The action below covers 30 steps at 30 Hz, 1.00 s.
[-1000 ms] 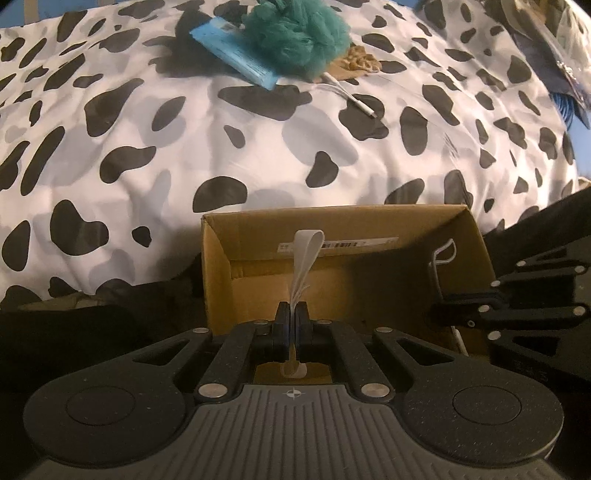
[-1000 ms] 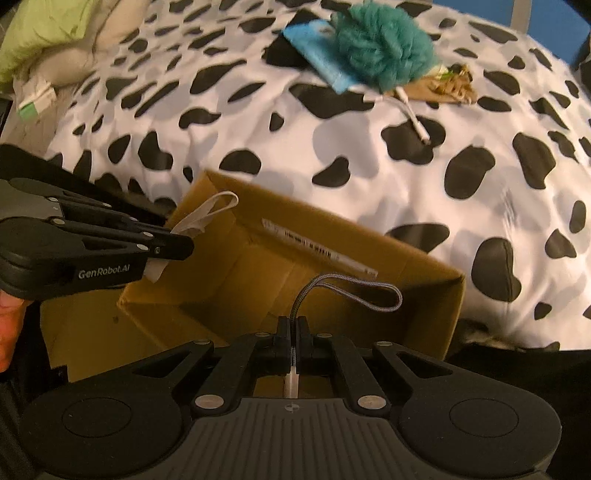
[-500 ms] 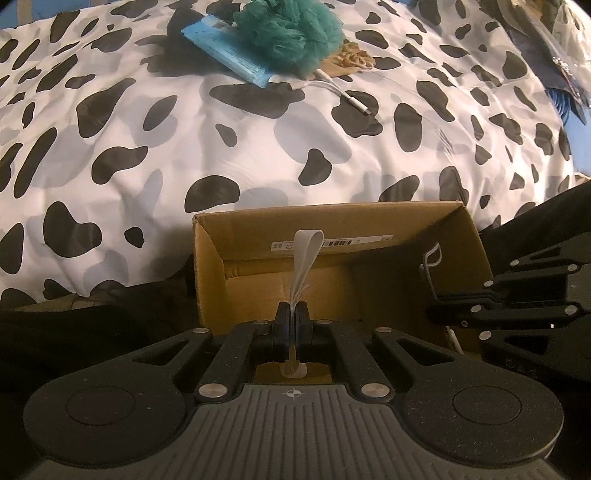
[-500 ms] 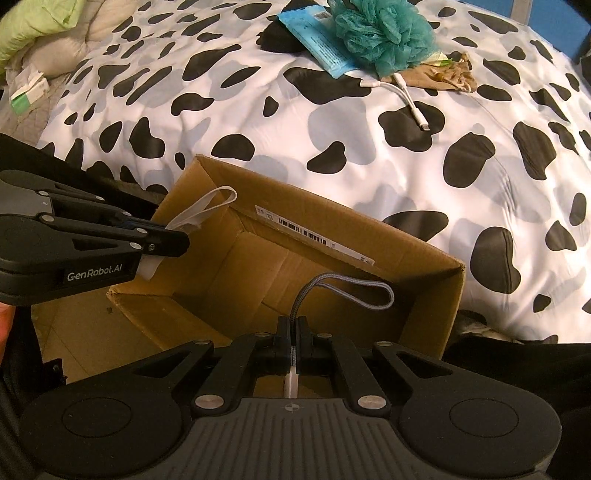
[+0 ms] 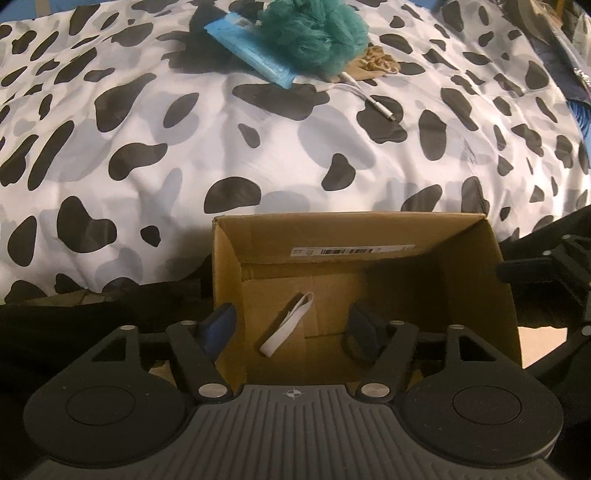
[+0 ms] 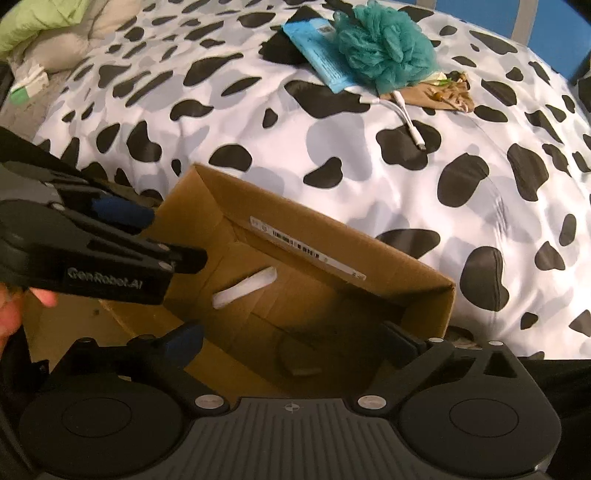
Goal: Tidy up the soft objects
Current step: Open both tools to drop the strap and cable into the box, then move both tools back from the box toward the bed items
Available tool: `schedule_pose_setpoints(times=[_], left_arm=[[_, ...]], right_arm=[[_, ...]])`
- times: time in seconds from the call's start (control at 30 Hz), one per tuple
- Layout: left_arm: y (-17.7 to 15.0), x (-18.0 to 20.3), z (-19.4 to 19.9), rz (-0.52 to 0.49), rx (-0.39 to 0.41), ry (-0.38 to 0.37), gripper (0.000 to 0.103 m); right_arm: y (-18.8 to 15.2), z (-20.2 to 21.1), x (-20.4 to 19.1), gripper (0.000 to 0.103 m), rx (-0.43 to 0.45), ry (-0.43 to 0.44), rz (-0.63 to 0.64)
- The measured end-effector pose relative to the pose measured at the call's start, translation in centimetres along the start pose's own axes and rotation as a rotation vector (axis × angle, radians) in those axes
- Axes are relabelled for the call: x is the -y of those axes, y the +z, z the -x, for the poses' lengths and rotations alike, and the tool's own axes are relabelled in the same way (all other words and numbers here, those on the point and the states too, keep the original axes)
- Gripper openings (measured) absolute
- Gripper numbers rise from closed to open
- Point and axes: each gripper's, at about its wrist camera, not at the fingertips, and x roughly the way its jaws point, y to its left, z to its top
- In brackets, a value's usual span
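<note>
An open cardboard box [image 5: 347,221] [image 6: 221,192] stands against the cow-print bed. A white strap [image 5: 288,325] [image 6: 245,286] lies loose on its floor. In the right wrist view a grey cord [image 6: 301,368] lies in shadow on the box floor. My left gripper [image 5: 291,315] [image 6: 166,236] hovers over the box. Its jaws are opening, and the strap lies free below them. My right gripper [image 6: 291,343] [image 5: 546,273] is over the box's other end with its jaws opening wide and the cord free beneath.
On the duvet [image 5: 147,155] beyond the box lie a teal bath pouf [image 5: 314,33] [image 6: 384,48], a blue packet [image 5: 251,51], a white adapter cable [image 5: 373,99] and a tan pouch [image 6: 443,96]. A green pillow [image 6: 37,22] lies far left. A hand [image 6: 11,314] holds the left gripper.
Both grippers were shut, the left on the white strap and the right on the grey cord. Both have spread their jaws, and the strap and cord have dropped into the box.
</note>
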Motion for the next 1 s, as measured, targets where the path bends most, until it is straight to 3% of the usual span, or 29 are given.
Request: schedule_pose_setpoints(times=[0.43,1.0], left_arm=[[0.1,-0.3,0.4,0.025,0.022,-0.003,0.067],[1.3,-0.9,3.0,0.033,0.231,0.007,0.067]], right_arm=[[0.1,0.2,0.2,0.103,0.021,-0.022,-0.015],[2.0,3.0,3.0,0.103,0.224,-0.074,-0.062]])
